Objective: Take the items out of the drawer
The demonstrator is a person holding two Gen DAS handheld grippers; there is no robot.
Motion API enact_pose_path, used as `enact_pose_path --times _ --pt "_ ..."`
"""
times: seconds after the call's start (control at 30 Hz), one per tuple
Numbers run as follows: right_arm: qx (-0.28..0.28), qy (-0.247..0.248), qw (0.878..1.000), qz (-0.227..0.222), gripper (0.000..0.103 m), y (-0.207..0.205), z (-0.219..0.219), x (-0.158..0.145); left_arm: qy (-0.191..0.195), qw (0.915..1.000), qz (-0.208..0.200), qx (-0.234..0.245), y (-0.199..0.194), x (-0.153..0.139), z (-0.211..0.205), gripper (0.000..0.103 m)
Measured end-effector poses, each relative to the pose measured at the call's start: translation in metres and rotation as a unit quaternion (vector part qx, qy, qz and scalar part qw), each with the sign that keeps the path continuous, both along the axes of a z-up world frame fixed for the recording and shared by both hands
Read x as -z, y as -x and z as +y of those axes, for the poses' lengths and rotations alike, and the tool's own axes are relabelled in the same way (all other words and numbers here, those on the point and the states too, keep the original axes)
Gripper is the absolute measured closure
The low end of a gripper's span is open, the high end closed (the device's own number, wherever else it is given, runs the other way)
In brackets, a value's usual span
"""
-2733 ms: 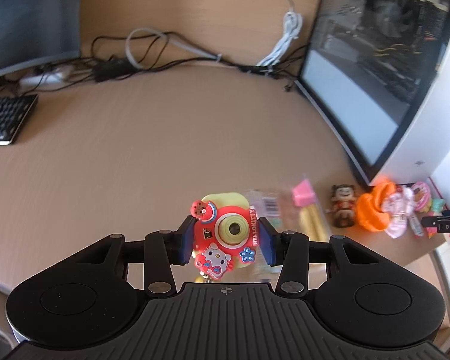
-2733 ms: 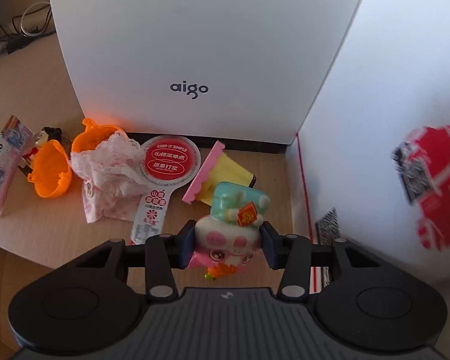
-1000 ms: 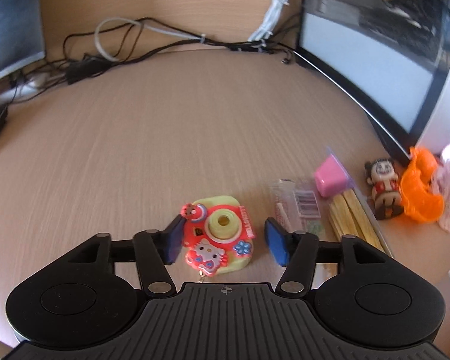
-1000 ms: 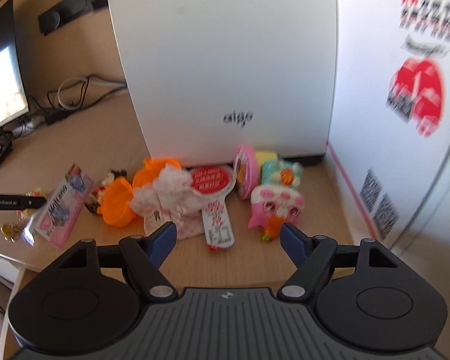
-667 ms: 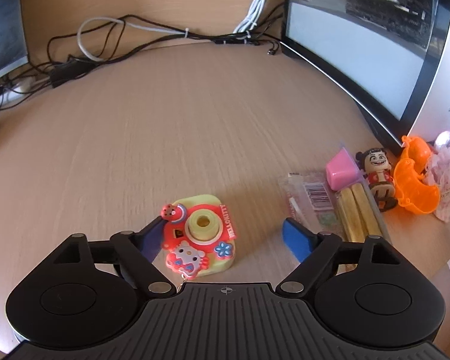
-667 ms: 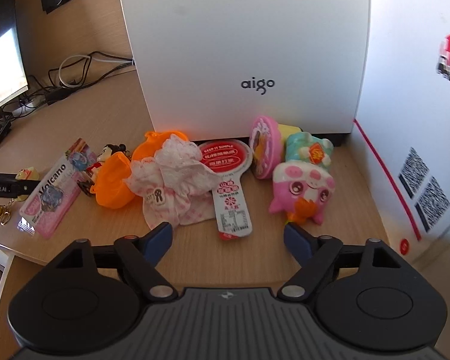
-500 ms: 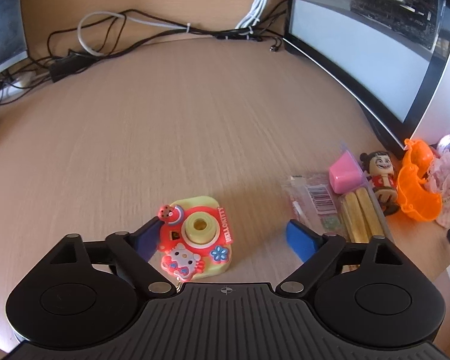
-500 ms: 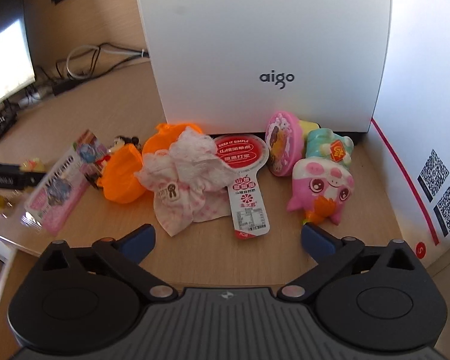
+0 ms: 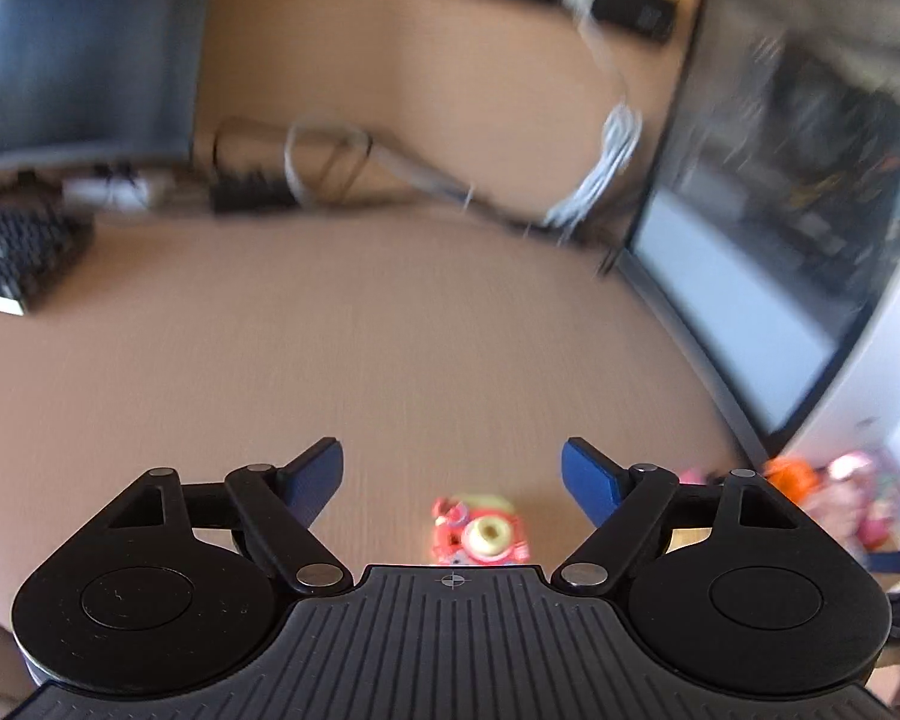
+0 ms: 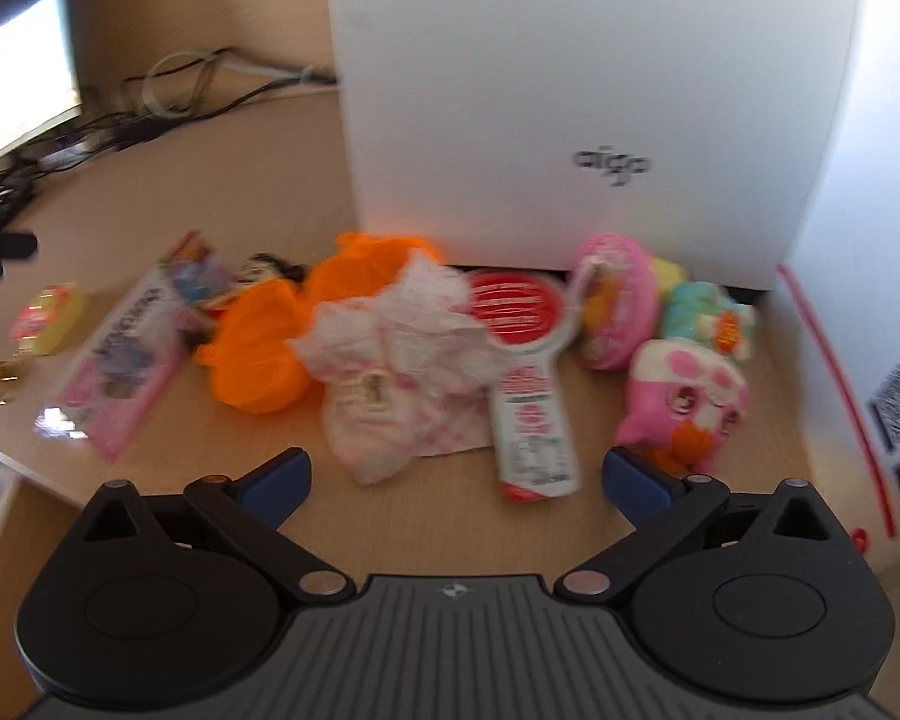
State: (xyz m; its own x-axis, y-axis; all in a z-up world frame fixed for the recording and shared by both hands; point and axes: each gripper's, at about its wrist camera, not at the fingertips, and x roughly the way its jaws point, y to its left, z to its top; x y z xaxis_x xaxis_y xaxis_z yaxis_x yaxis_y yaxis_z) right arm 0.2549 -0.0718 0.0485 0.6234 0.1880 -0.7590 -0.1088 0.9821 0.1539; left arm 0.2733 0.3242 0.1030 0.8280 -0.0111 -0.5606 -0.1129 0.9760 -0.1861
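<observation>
The red and yellow toy camera [image 9: 480,534] lies on the wooden desk [image 9: 390,360], low between the spread blue fingers of my left gripper [image 9: 453,474], which is open and holds nothing. The same toy camera [image 10: 48,318] shows far left in the right wrist view. My right gripper [image 10: 453,477] is open and empty above the desk edge. Ahead of it lie the pink pig toy [image 10: 684,402], a teal toy [image 10: 714,318], a red-topped lollipop pack [image 10: 528,372], a pink-white cloth [image 10: 402,366], orange shells [image 10: 264,354] and a pink snack pack [image 10: 126,360].
A white computer case [image 10: 570,90] stands behind the items, its glass side [image 9: 780,210] at the right in the left wrist view. A monitor [image 9: 78,48], keyboard [image 9: 18,252] and cables [image 9: 330,162] sit at the back. A white wall with QR stickers [image 10: 894,402] borders the right.
Both grippers have let go of their toys, opened wide and pulled back. The left gripper has risen and drawn away from the toy camera; both views are motion-blurred.
</observation>
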Motion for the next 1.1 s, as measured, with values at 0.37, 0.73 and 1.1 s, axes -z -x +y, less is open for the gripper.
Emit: enact_pose_path --times 0.37,0.73,1.1 --pt "0.079 0.014 0.978 -0.193 0.006 0.122 0.038 -0.122 0.063 0.9870 -0.148 0.002 0.138 -0.045 -0.021 0.018" --pt "0.010 0.024 0.989 -0.145 0.006 0.217 0.079 -0.084 0.045 0.9937 -0.092 -0.045 0.255 -0.012 -0.023 0.019" --pt "-0.019 -0.002 0.994 -0.109 0.006 0.314 0.050 -0.019 -0.028 0.9980 0.016 -0.054 0.328 0.042 -0.132 0.019"
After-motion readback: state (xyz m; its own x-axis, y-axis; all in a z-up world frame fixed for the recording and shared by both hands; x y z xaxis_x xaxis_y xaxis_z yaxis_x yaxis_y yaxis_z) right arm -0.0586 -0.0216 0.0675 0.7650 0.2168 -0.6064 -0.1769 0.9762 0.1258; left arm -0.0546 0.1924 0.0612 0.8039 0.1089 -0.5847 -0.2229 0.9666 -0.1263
